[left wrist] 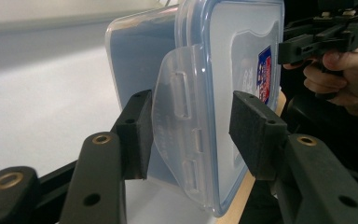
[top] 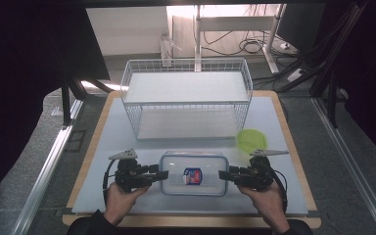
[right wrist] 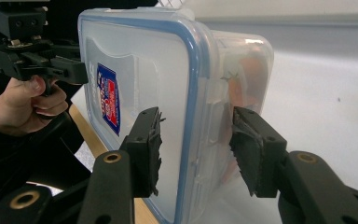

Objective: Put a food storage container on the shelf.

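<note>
- Clear lidded container [top: 193,173] is seen at the table's [top: 103,147] near edge.
- Left gripper [left wrist: 189,135] is spread around its left latch flap [left wrist: 179,121].
- Right gripper [right wrist: 196,149] is spread around its right end.
- Wire basket [top: 186,98] is seen farther back.

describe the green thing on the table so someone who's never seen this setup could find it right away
Start at the white wire basket standing at the far middle of the table. Just off its near right corner, beyond the right gripper, lies a small round lime-green lid, flat on the surface. Unlike the clear lidded container, it is brightly coloured.
</note>
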